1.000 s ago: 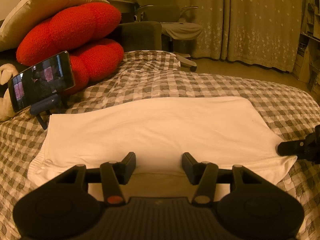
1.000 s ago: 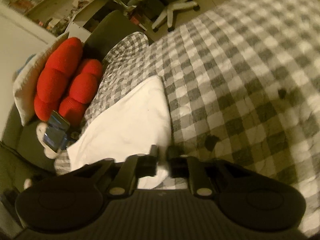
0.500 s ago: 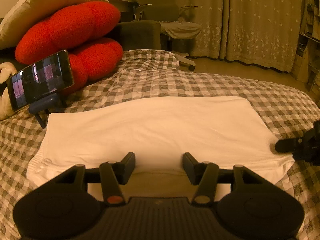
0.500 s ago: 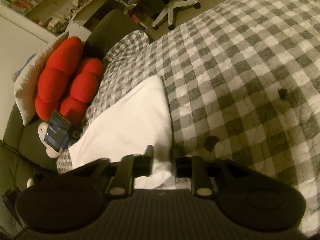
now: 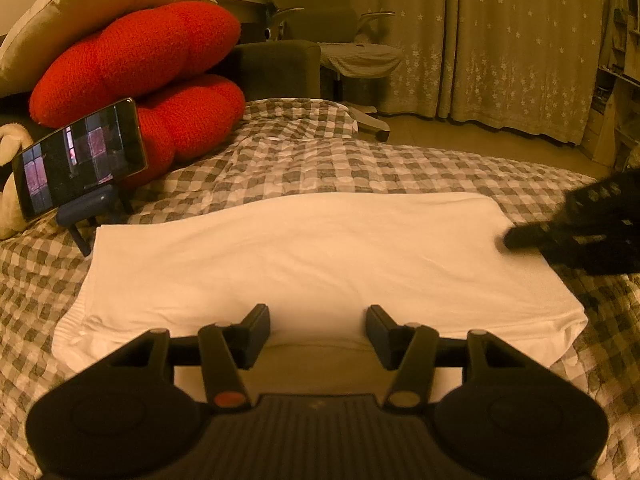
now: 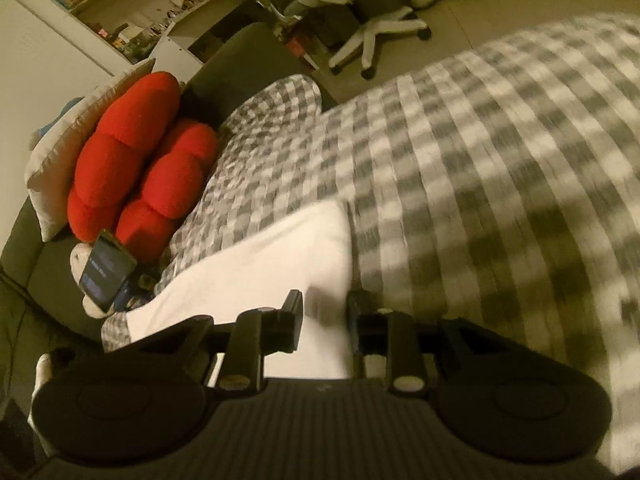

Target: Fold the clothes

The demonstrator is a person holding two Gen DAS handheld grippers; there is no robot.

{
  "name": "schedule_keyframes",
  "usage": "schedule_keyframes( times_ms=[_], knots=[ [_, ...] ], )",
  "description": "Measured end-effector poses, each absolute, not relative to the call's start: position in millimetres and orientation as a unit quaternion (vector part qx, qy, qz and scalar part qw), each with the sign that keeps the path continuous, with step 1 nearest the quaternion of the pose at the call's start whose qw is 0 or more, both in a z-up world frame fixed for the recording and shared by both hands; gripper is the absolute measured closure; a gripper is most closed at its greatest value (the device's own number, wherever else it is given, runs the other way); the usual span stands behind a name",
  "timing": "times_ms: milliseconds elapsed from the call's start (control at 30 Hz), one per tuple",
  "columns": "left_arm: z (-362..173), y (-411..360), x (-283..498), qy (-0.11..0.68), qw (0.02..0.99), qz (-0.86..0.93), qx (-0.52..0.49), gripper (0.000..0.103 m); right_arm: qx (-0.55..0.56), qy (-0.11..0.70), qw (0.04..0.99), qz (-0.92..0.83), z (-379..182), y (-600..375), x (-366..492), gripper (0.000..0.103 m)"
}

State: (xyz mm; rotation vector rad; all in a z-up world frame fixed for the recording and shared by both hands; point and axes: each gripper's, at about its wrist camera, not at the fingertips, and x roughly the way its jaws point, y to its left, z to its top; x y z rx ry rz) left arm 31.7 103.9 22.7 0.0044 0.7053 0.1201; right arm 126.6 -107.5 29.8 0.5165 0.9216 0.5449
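A white garment (image 5: 320,252) lies folded into a long flat band across the checked bedspread (image 5: 320,160). My left gripper (image 5: 318,320) stands open over the band's near edge, with nothing between its fingers. My right gripper (image 5: 520,240) shows blurred at the right of the left wrist view, over the garment's right end. In the right wrist view the right gripper (image 6: 325,304) is open, hovering above that end of the white garment (image 6: 260,272), holding nothing. The image there is smeared by motion.
A phone on a stand (image 5: 80,156) sits at the garment's far left corner, in front of red cushions (image 5: 140,64) and a beige pillow (image 5: 80,4). An office chair (image 5: 348,52) and curtains (image 5: 520,40) stand beyond the bed.
My right gripper opened wider, left the garment's near right corner and moved toward the far right corner. The left gripper and the garment have hardly moved.
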Motion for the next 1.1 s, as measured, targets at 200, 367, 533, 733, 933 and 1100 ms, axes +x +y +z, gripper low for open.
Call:
schedule_keyframes(
  times_ms=[200, 367, 533, 733, 933, 1100],
  knots=[
    [22.7, 103.7, 31.8, 0.346, 0.937, 0.058, 0.001, 0.047, 0.234, 0.424, 0.836, 0.258, 28.5, -102.8, 139.0, 0.077],
    [22.5, 103.7, 31.7, 0.345, 0.937, 0.057, 0.002, 0.046, 0.226, 0.415, 0.842, 0.259, 27.5, -99.0, 149.4, 0.08],
    [23.5, 104.0, 32.1, 0.346, 0.937, 0.056, 0.001, 0.046, 0.218, 0.406, 0.849, 0.26, 26.4, -95.1, 159.7, 0.09],
    [23.9, 105.0, 31.4, 0.346, 0.937, 0.053, -0.003, 0.046, 0.217, 0.397, 0.854, 0.259, 24.9, -94.3, 163.6, 0.094],
    [24.4, 105.3, 30.8, 0.345, 0.937, 0.053, -0.006, 0.046, 0.22, 0.388, 0.857, 0.258, 23.2, -95.8, 161.8, 0.091],
    [29.3, 111.9, 28.7, 0.338, 0.939, 0.052, -0.026, 0.046, 0.23, 0.401, 0.849, 0.257, 25.0, -101.6, 147.7, 0.056]
  ],
)
